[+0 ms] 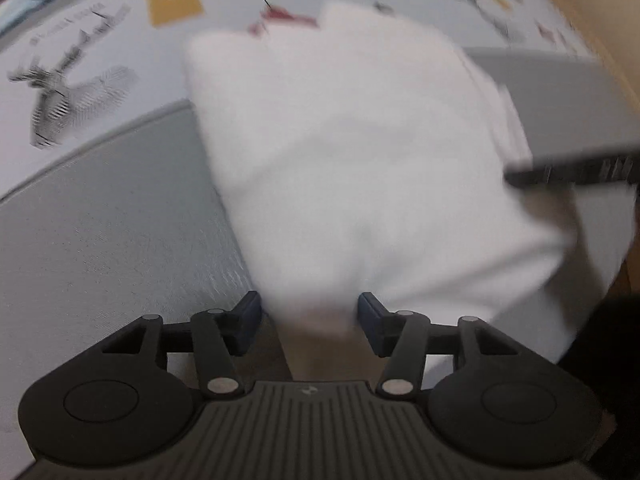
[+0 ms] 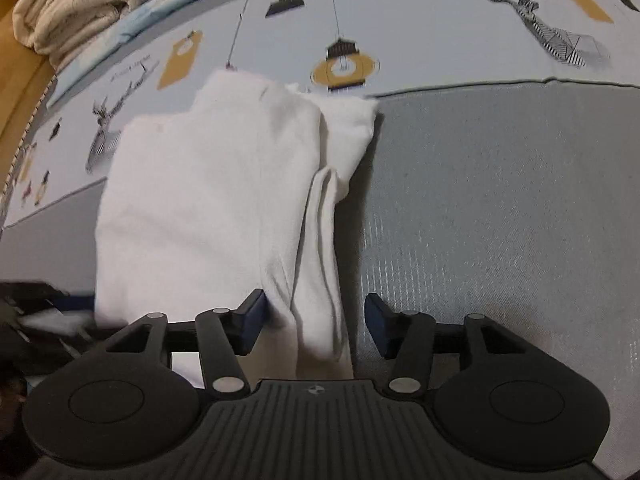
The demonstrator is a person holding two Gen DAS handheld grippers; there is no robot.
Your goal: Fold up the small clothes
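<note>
A small white garment lies on a bed, partly on a grey textured panel of the bed cover and partly on the pale panel printed with lanterns and stag heads. Seen from the right wrist, it is already folded lengthwise into a tall, narrow shape, with one side layer doubled over along its right edge and a narrower neck part at the far end. The fold is loose there: a long ridge stands up and the far right corner sticks out past the main body.

The right claw points steeply down at the near end of that folded edge. Its jaws stand apart, with the cloth ridge between them and a clear gap on the right side, so the pads do not appear to be pressing on it.

The left-wrist view is blurred. The left claw is also parted, with the near edge of the garment between its fingers; no pinch shows. The other handheld tool's grey body crosses the right of this view.

Judging by this, the side folds seem done. What likely remains is a crosswise fold and some smoothing. A pile of other cloth waits at the far corner of the bed.
</note>
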